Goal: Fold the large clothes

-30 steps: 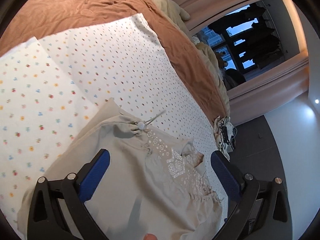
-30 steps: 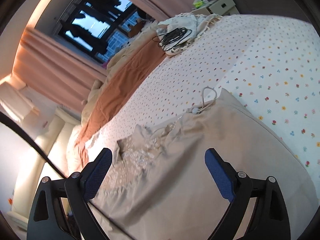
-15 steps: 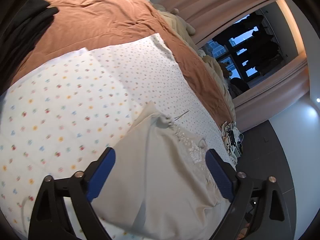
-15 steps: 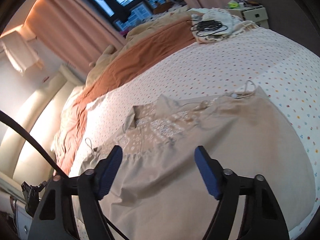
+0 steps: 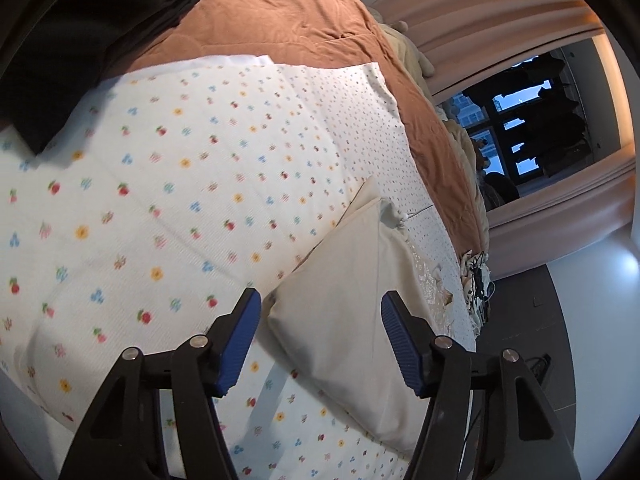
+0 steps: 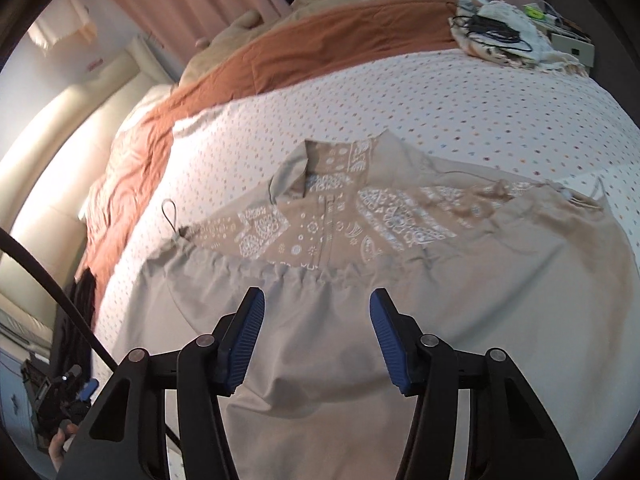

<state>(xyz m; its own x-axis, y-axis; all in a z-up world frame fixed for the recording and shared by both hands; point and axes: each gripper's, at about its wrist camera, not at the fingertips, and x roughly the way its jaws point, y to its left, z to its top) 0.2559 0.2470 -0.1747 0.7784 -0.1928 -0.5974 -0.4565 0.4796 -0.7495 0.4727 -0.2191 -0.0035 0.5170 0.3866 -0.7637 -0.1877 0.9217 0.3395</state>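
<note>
A large beige garment (image 6: 360, 288) with a white-patterned yoke and collar lies spread flat on the dotted bedsheet (image 6: 460, 96). In the left wrist view its plain edge and corner (image 5: 352, 300) lie between and ahead of my fingers. My left gripper (image 5: 320, 340) is open and empty, just above the garment's corner. My right gripper (image 6: 316, 340) is open and empty above the garment's plain lower part, below the gathered seam. A drawstring loop (image 6: 170, 210) lies at the garment's left side.
A brown blanket (image 5: 280, 12) covers the far side of the bed. Dark clothing (image 5: 80, 40) lies at the upper left in the left wrist view. A cloth with black cables (image 6: 496, 36) sits at the bed's far corner. Curtains and a window (image 5: 520, 120) stand beyond.
Both grippers have pulled back from the garment and their jaws have narrowed somewhat. The left view now sees more bedsheet and the garment's edge; the right view sees the whole spread garment.
</note>
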